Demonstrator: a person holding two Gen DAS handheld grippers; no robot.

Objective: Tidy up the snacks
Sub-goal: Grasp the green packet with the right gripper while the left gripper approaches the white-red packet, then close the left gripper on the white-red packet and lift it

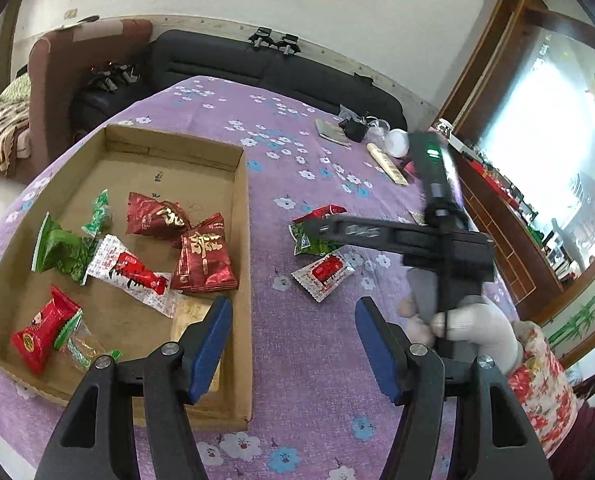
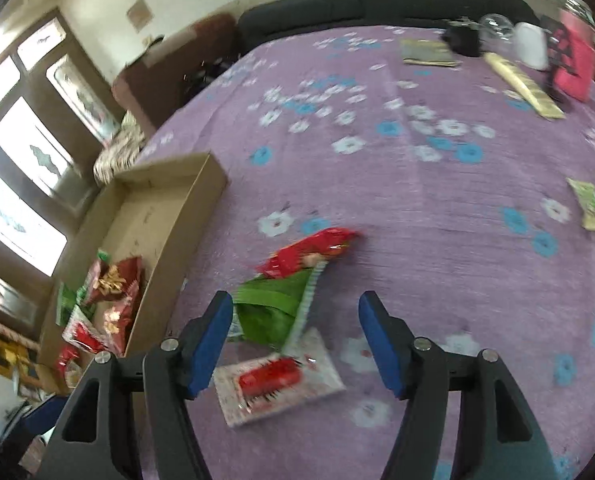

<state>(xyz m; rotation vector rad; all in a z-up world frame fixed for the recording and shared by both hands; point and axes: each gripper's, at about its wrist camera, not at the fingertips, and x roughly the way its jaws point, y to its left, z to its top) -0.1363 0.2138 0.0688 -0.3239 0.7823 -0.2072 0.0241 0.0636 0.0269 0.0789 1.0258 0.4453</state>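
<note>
My right gripper (image 2: 295, 344) is spread wide and empty, its blue pads on either side of the loose snacks on the purple flowered worktop (image 2: 437, 200). I keep it open like this because three packets lie bunched together under it: a green packet (image 2: 273, 312) between the fingers, a red packet (image 2: 309, 252) just beyond it and touching it, and a white packet with a red centre (image 2: 277, 380) nearest me, partly under the green one. The view is blurred, so I cannot tell whether a pad touches any wrapper yet. I judge the green packet to be the likeliest pick, since it sits most squarely in the gap.

My left gripper (image 1: 293, 340) is also wide open and holds nothing. It hangs over the near right corner of the shallow cardboard tray (image 1: 243, 216), one pad above the tray floor and the other above the cloth, out of the other arm's way.

The tray lies just left of the loose pile, so each carry is short. It already holds two dark red packets (image 1: 201, 248), green ones (image 1: 61, 252) and red-and-white ones (image 1: 131, 274), scattered, not stacked. A pale green packet (image 2: 589, 204) lies well apart to the right, also still to be collected.
</note>
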